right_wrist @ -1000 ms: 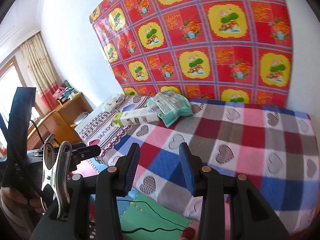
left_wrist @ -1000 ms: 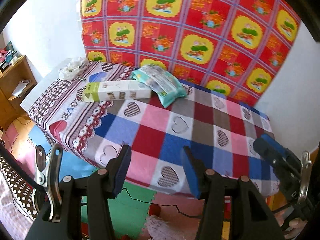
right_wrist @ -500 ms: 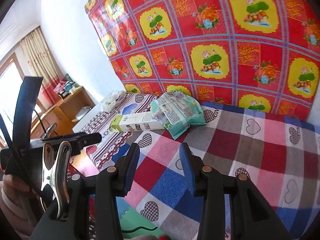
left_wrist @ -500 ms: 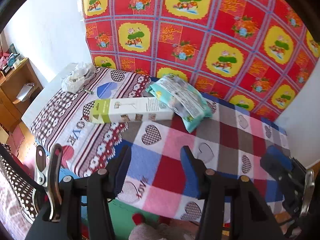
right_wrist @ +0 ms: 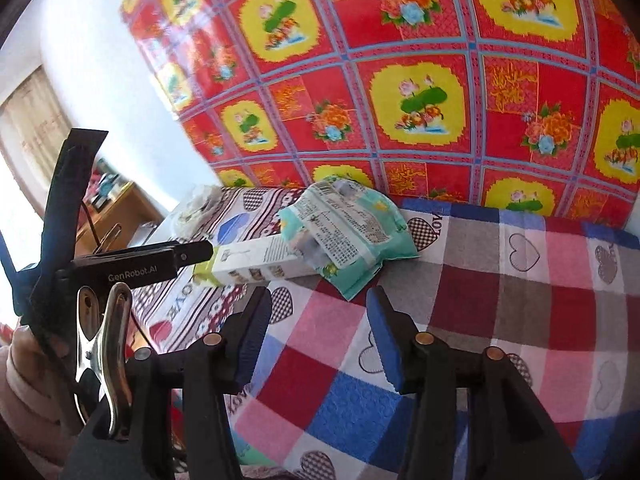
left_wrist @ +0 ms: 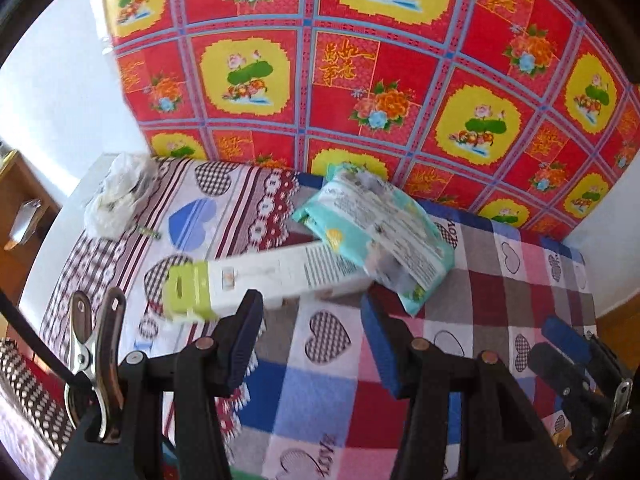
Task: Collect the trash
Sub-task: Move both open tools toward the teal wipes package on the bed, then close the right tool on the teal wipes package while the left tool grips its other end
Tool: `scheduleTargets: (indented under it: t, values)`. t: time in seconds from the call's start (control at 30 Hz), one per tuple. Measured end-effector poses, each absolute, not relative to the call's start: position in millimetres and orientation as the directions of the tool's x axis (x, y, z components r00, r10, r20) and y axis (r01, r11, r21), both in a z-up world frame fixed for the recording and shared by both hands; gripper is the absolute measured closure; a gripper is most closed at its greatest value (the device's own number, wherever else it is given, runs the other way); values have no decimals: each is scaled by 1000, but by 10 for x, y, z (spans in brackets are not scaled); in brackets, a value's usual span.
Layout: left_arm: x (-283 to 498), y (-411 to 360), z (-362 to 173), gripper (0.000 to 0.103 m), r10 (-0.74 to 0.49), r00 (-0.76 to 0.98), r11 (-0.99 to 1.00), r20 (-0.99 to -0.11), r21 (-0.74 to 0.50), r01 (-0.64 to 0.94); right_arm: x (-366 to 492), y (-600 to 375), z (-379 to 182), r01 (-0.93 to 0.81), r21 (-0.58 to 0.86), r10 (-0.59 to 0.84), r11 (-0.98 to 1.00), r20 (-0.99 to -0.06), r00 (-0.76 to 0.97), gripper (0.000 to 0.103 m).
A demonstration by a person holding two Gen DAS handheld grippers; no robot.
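Note:
A long white carton [left_wrist: 276, 276] with a green end lies on the bed, and a teal wipes pack [left_wrist: 376, 228] leans on its right end. A crumpled white bag [left_wrist: 116, 196] sits at the bed's far left corner. My left gripper [left_wrist: 312, 320] hovers just short of the carton, open, with nothing between its blue pads. My right gripper [right_wrist: 320, 312] hangs over the checked blanket in front of the pack [right_wrist: 348, 232] and the carton [right_wrist: 252, 264]. Its jaws are opening and nothing is between them. The left gripper's body [right_wrist: 140, 264] shows at the right wrist view's left.
The bed [left_wrist: 500, 292] carries a checked blanket with hearts and stands against a red and yellow flowered wall cloth [left_wrist: 360, 80]. A wooden desk [right_wrist: 120, 216] stands left of the bed. A hand [right_wrist: 24, 364] holds the left gripper.
Both grippers have come forward over the bed toward the carton and the pack, which now look larger and closer. The right gripper's jaws stand wider apart than before.

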State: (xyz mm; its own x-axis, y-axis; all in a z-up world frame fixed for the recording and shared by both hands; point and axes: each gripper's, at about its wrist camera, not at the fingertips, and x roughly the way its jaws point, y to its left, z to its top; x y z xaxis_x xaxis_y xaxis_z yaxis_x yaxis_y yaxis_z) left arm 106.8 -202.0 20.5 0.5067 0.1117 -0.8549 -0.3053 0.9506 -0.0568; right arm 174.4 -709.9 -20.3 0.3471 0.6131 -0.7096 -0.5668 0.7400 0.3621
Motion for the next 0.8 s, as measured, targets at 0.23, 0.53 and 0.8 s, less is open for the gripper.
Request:
scheduleTargets:
  t: [0.23, 0.53, 0.8]
  values:
    - [1439, -1763, 136, 49, 72, 496, 979, -865, -33, -200, 1905, -6887, -324, -467, 392, 576, 793, -732, 365, 41]
    - [1910, -1561, -63, 49, 27, 449, 998, -893, -4, -67, 2151, -6686, -544, -311, 415, 510, 855, -781, 360, 33]
    - [2319, -1573, -264, 49, -52, 415, 999, -908, -48, 20, 2412, -6559, -872, -142, 444, 465, 885, -821, 331, 26]
